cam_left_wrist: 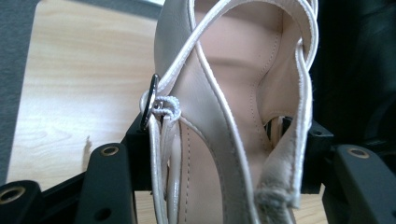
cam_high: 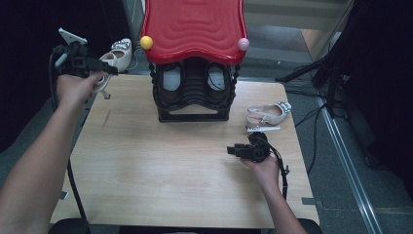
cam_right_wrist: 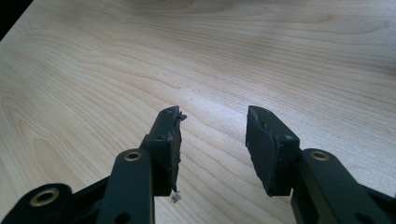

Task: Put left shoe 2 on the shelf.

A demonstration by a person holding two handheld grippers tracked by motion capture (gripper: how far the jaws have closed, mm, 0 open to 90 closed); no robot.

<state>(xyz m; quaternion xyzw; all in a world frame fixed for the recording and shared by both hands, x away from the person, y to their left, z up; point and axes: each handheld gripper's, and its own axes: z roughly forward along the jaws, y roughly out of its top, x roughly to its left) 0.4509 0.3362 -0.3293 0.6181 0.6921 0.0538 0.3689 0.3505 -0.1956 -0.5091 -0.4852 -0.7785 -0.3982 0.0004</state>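
Dark floor and cabling surround my pale wooden table (cam_high: 160, 170), and at its far edge stands the black shoe rack (cam_high: 193, 92) with its red wavy top (cam_high: 194, 29), a dark pair already tucked onto its shelves. That rack, I judge, is where the cream sandals are bound, so I hold one up by the rack's left side rather than leave it lying. My left arm stretches long from the bottom corner, wrist raised off the table's far left corner, and the left gripper (cam_high: 108, 68) points level toward the rack with the held sandal (cam_high: 118, 54) hanging at its tip. In the left gripper view the jaws clamp that sandal (cam_left_wrist: 224, 130) across its heel end, straps and round buckle (cam_left_wrist: 150, 106) squeezed between the pads, which is a grip that keeps the sole free to slide onto a shelf. The second sandal (cam_high: 267, 113) lies on its side near the table's right edge, just right of the rack's foot. My right hand rests low on the table close to it, and the right gripper (cam_high: 234, 149) points left, jaws spread apart over bare wood (cam_right_wrist: 212, 126), gripping nothing.
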